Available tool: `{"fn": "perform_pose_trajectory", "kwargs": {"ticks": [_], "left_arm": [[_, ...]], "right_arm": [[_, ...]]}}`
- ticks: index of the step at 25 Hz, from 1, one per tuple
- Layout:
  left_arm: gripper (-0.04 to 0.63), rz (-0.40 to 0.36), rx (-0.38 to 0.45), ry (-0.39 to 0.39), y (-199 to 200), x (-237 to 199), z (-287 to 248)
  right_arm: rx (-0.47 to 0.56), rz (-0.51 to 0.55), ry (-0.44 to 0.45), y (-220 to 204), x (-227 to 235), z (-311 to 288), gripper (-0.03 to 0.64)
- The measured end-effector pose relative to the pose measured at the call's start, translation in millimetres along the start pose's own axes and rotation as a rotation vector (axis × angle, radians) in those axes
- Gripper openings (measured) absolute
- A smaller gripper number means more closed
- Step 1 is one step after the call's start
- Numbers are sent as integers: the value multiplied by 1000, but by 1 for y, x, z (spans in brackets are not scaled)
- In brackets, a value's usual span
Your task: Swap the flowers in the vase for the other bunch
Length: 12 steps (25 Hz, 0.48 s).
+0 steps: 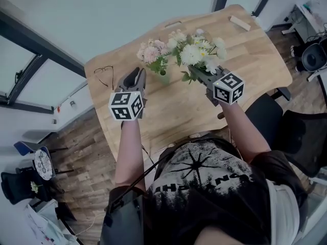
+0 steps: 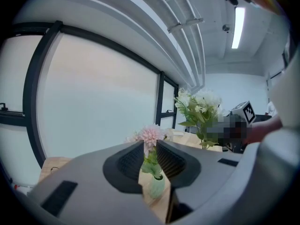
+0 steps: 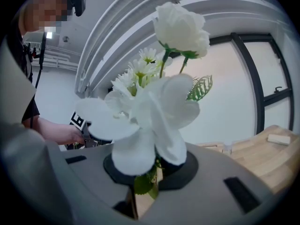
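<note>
A small pale green vase (image 1: 163, 77) stands on the wooden table (image 1: 173, 111) and holds pink flowers (image 1: 150, 52). My left gripper (image 1: 140, 71) hovers just left of the vase, apart from it. In the left gripper view its jaws (image 2: 150, 146) stand slightly open with nothing pressed between them; the vase (image 2: 156, 186) and pink flowers (image 2: 150, 135) show through the narrow gap, farther off. My right gripper (image 1: 196, 71) is shut on the stems of a white flower bunch (image 1: 196, 50), held upright just right of the vase. White petals (image 3: 154, 111) fill the right gripper view above the jaws (image 3: 157, 168).
A pair of glasses (image 1: 104, 73) lies near the table's left edge. A wooden block (image 1: 240, 23) rests at the far right corner. A black chair (image 1: 278, 119) stands right of the table. A window wall runs behind the table.
</note>
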<state>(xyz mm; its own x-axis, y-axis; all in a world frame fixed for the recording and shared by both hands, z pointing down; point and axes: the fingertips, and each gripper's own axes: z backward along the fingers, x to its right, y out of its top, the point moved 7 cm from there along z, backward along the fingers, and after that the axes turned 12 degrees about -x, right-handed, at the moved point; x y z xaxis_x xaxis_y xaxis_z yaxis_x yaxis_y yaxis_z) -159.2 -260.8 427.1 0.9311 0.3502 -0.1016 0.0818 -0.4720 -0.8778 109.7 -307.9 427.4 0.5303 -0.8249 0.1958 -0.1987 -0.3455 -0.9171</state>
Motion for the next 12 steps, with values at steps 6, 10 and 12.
{"fn": "perform_pose_trajectory", "kwargs": {"ticks": [6,10,12], "left_arm": [[190,-79,-43,26,11,3,-20],[286,-149,-55,66,22,6,-33],[304,-179,-75,63,25,8,-41]], "right_arm": [[-8,-1,1,-1,15,0,67],[-8,-2,-5,-1,28,1,67],[-8,-5,-7,-2,33,2,67]]}}
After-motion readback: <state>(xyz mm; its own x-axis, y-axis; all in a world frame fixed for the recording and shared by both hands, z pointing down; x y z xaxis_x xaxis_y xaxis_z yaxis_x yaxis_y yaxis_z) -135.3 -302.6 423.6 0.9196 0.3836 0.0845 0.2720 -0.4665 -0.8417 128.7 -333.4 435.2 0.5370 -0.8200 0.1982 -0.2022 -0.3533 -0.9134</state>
